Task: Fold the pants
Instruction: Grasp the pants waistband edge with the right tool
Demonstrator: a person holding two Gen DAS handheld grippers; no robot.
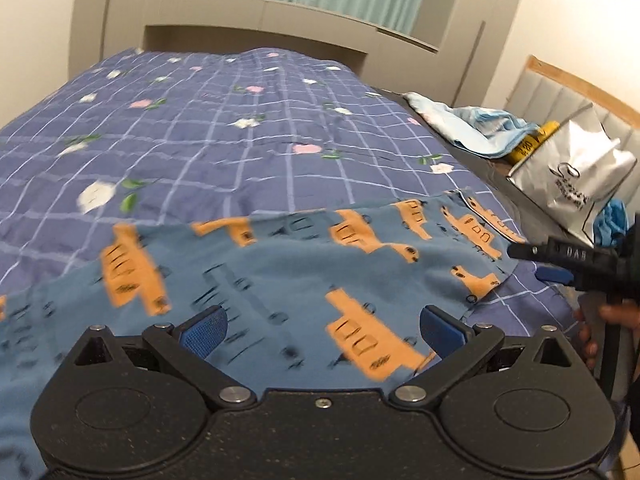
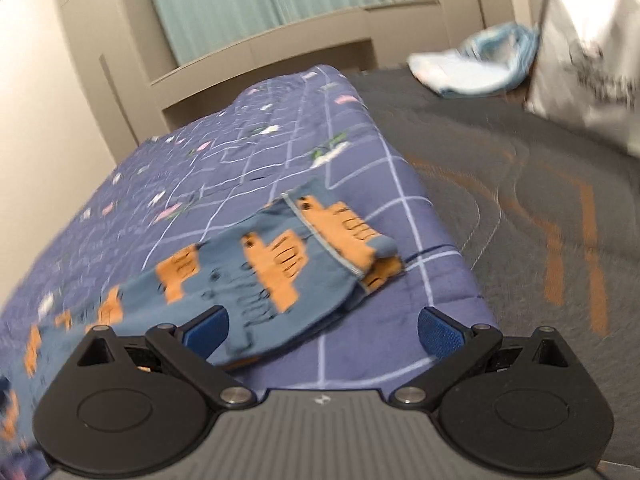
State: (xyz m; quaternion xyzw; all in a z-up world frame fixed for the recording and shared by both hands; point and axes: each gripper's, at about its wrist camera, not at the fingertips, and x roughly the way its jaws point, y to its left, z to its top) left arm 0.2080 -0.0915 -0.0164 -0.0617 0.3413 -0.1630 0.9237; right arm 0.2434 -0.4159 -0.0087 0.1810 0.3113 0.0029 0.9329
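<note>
I see both my tools released: left tool [image 1: 322, 330] over the blue pants [image 1: 280, 272] spread on the bed's quilt [image 1: 200, 120], right tool [image 2: 322, 330] at their hem.

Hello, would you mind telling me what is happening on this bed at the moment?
A person is folding a pair of blue pants with orange vehicle prints, using a handheld gripper in each hand. The pants lie spread on a purple checked floral quilt. The left gripper hangs open over the cloth, gripping nothing. The right gripper is also open, near the pants' end at the quilt's edge. Neither holds the fabric. A silver bag and light blue cloth sit off to the side.
</note>
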